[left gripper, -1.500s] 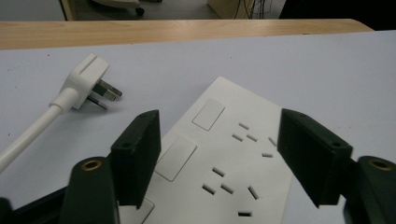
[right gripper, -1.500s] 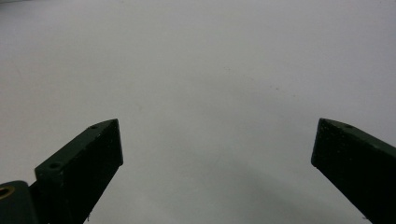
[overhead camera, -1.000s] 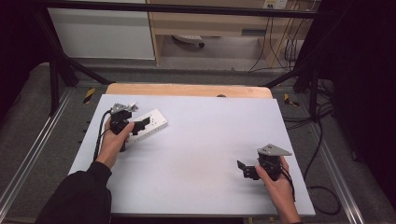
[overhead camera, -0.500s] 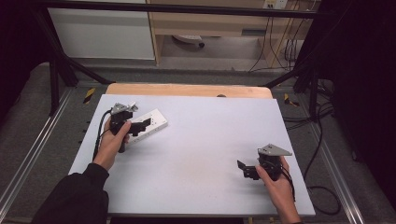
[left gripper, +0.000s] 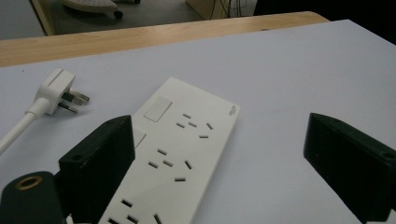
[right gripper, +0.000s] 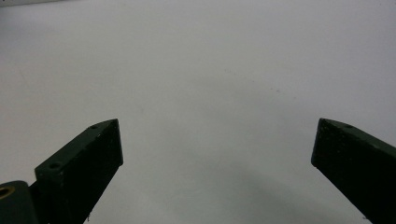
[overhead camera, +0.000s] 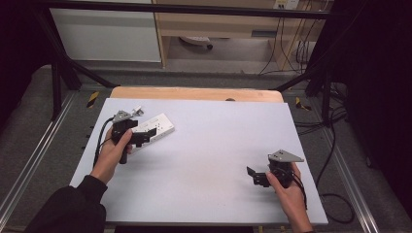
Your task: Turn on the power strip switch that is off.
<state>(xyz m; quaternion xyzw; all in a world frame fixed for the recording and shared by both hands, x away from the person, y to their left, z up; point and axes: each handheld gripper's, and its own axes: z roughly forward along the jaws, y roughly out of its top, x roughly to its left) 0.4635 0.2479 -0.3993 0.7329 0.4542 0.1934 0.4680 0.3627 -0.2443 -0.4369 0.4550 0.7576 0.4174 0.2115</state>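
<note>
A white power strip (overhead camera: 160, 125) (left gripper: 184, 149) with several sockets lies flat at the table's left rear. Its white plug (left gripper: 56, 91) (overhead camera: 138, 110) rests on the table just beside it, on a white cable (left gripper: 14, 133). My left gripper (overhead camera: 145, 133) (left gripper: 219, 126) hovers open over the strip's near end, with one jaw above the strip's edge and the other over bare table. It holds nothing. At the near right, my right gripper (overhead camera: 253, 175) (right gripper: 218, 126) is open, points left and has only tabletop between its jaws.
The white table top (overhead camera: 218, 141) has a wooden strip (overhead camera: 194, 93) along its far edge. Black frame legs, cables (overhead camera: 335, 145) and a cabinet stand on the floor around it.
The left forearm has shifted very slightly toward the near edge. Both grippers stay where they were, open.
</note>
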